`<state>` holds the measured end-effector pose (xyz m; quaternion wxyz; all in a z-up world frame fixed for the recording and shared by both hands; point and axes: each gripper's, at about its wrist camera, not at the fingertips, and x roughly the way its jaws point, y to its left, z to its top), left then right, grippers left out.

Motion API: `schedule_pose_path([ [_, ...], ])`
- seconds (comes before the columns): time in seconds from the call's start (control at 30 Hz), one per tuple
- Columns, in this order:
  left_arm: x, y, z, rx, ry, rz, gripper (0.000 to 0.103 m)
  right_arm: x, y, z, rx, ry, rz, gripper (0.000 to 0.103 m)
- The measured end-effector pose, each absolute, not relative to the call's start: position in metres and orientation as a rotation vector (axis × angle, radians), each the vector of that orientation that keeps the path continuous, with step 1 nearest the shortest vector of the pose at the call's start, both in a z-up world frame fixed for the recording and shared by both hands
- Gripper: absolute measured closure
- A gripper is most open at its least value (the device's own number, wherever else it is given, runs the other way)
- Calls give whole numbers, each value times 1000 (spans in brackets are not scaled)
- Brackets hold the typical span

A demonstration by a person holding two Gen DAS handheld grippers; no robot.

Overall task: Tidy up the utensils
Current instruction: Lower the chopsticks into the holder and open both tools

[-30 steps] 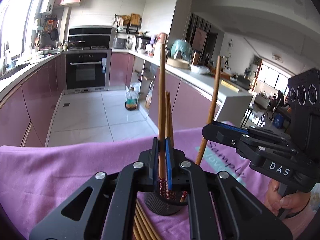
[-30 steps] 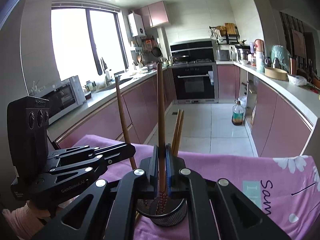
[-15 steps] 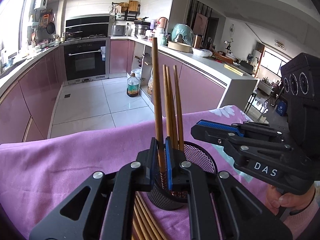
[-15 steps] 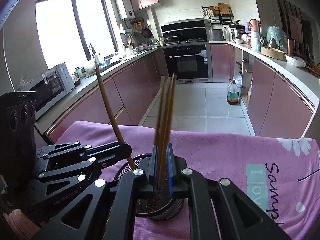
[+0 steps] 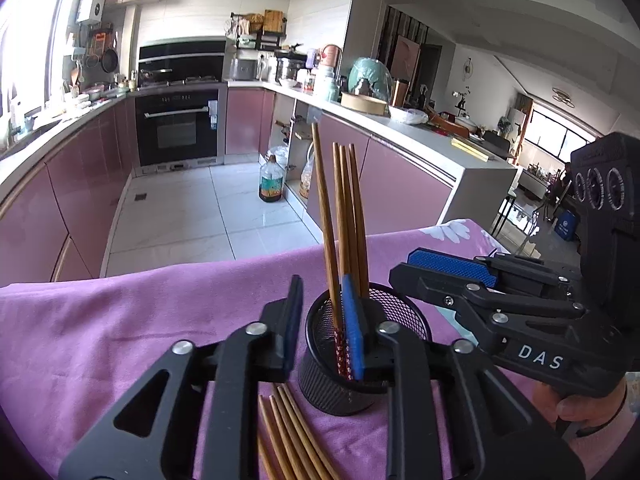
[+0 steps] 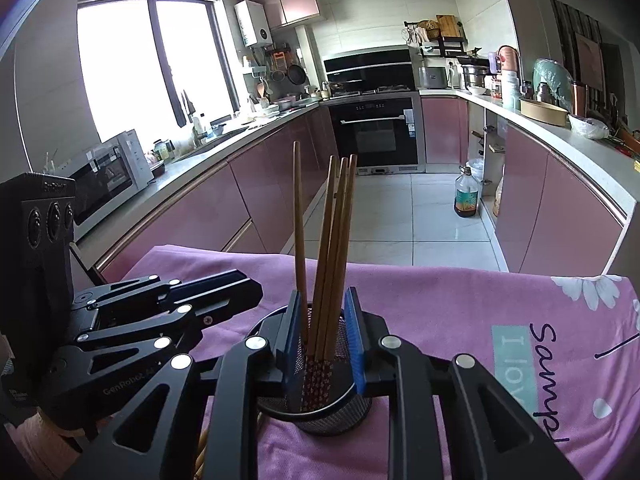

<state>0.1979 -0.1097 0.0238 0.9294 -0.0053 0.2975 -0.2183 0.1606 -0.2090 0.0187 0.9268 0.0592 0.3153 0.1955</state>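
Note:
A black mesh cup [image 5: 404, 312] stands on the purple cloth [image 5: 120, 328] and holds several wooden chopsticks [image 5: 344, 216], upright and leaning. My left gripper [image 5: 322, 328] is open, its jaws spread over the cup's near rim, holding nothing. My right gripper [image 6: 322, 332] is also open, jaws either side of the chopsticks [image 6: 332, 248] above the cup [image 6: 344, 408]. More chopsticks [image 5: 288, 436] lie flat on the cloth in front of the cup. The right gripper also shows in the left wrist view [image 5: 448, 268], beside the cup.
The cloth-covered table ends at a far edge [image 5: 240, 264], with tiled kitchen floor beyond. A printed patch [image 6: 516, 364] lies on the cloth right of the cup. The left gripper's body [image 6: 152, 320] sits close to the left of the cup.
Both grippers were shut on a chopstick each over the cup. They lowered the chopsticks into the cup and opened; both chopsticks now stand in the cup.

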Motion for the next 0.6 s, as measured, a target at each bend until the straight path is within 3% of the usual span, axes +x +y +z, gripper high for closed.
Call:
schedule_pose_path([
  [0.47, 136, -70, 42, -29, 492, -413, 42, 123, -210, 32, 135, 581, 472, 73],
  [0.6, 120, -54, 34, -33, 494, -391, 41, 108, -204, 32, 120, 573, 508, 63],
])
